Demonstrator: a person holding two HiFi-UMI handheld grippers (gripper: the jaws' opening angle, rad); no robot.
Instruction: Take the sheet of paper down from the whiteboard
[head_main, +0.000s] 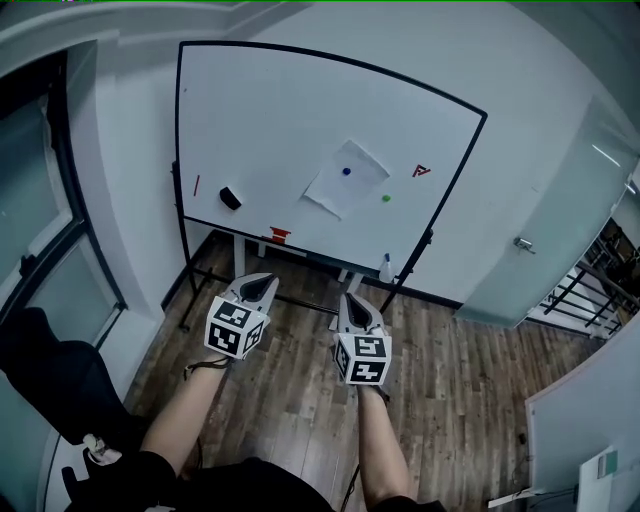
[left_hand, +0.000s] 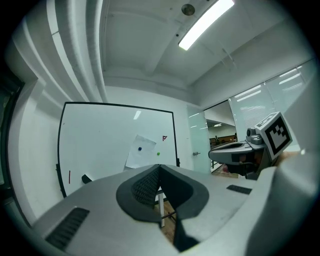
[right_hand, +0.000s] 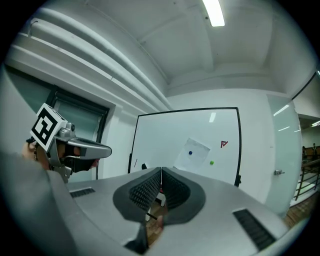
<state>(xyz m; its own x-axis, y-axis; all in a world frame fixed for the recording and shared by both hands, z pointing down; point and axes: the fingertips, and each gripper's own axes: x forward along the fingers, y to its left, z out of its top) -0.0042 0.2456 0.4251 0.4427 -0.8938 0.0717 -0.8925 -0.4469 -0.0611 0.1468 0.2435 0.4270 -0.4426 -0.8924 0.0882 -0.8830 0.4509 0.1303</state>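
A white sheet of paper (head_main: 346, 178) hangs tilted on the whiteboard (head_main: 270, 120), pinned by a blue magnet (head_main: 347, 171); a green magnet (head_main: 386, 198) sits just right of it. The same paper (left_hand: 140, 152) (right_hand: 194, 152) shows in both gripper views, well ahead. My left gripper (head_main: 263, 287) and right gripper (head_main: 356, 307) are held side by side over the wooden floor, short of the board, pointing at it. Both are shut with nothing between the jaws. The left gripper (left_hand: 160, 168) and the right gripper (right_hand: 161, 172) show tips pressed together.
On the whiteboard are a black eraser (head_main: 230, 198), a red marker (head_main: 196, 185) and a red mark (head_main: 421, 171). A red object (head_main: 279, 235) and a spray bottle (head_main: 386, 268) rest on its tray. A door (head_main: 540, 230) stands right, a dark window (head_main: 35, 200) left, a railing (head_main: 585, 285) far right.
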